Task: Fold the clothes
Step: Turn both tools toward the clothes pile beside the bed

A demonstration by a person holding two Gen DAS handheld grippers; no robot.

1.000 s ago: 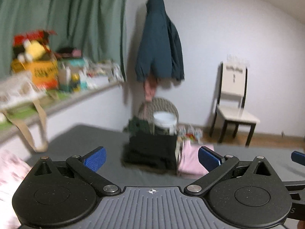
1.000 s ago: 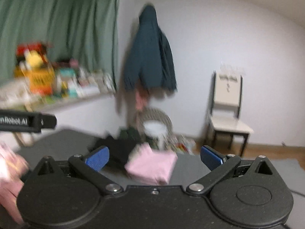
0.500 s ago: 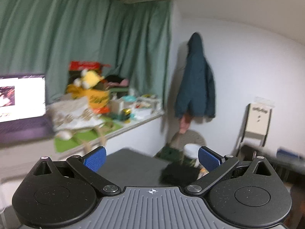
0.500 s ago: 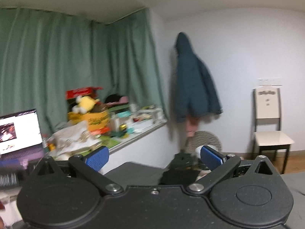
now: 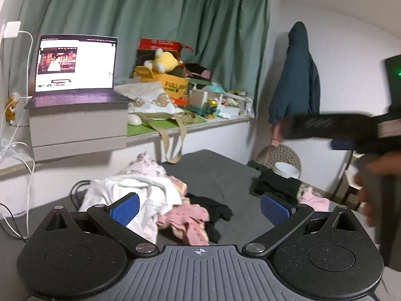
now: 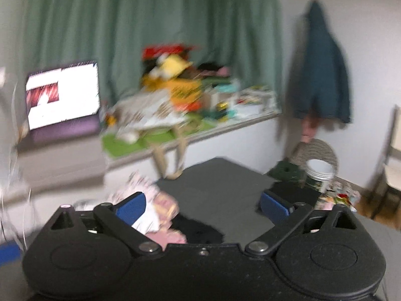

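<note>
Clothes [image 5: 160, 200] heaped lower left of centre on the grey bed [image 5: 213, 170], nothing folded yet. Left gripper [image 5: 200, 207] fingers spread wide, empty, hanging over the pile. Same for right gripper [image 6: 203, 207], blurry view. Folded black stack [image 5: 275, 186] mid-right.

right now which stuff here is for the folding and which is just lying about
For the job: pile of unfolded clothes; folded clothes; gray mat; both open grippers, left, right.

Just lying about: laptop; hanging jacket; yellow plush toy; drink can.
</note>
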